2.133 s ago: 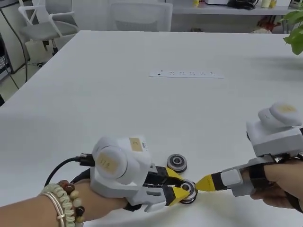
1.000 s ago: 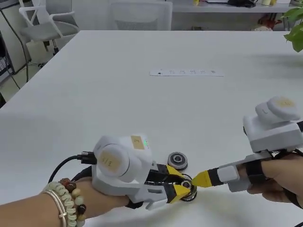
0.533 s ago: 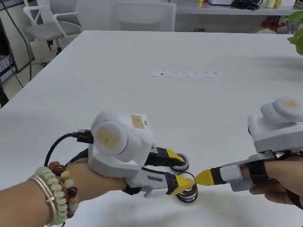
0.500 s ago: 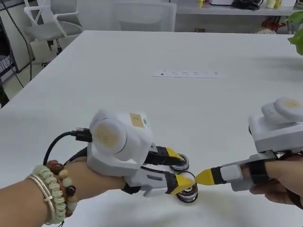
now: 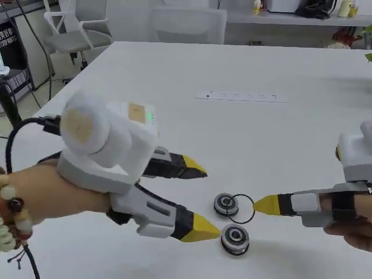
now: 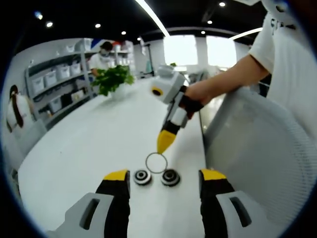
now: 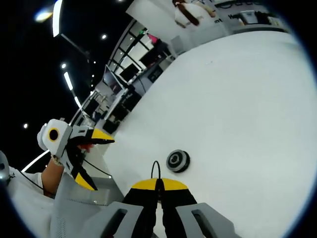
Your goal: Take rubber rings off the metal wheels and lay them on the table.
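Rubber ring (image 5: 242, 196), a thin black loop, is being pinched at one point of its cord by the right gripper (image 5: 260, 204), whose yellow-tipped jaws are pressing together on it. It is sitting off both metal wheels and low over the white table (image 5: 174, 75); whether it is touching the surface cannot be told. In the head view the loop is lying just beside the farther wheel (image 5: 226, 204), slightly overlapping its outline, while the nearer wheel (image 5: 235, 236) is standing close by, toward the person. The left gripper (image 5: 200, 199) is hovering with its jaws spread wide, gripping nothing and touching neither wheel. In the right gripper view the cord (image 7: 154, 168) is rising as a fine arc from the closed tips. By appearance the ring is light, soft and elastic, so a gentle pinch anywhere along the cord is probably enough to carry it, though it may cling to the pads on release. The wheels are looking stiff, smooth and comparatively heavy, likely to slide or roll. One is best braced across its flat faces while a ring is peeled from the rim. Whether the nearer wheel is wearing a ring cannot be told.
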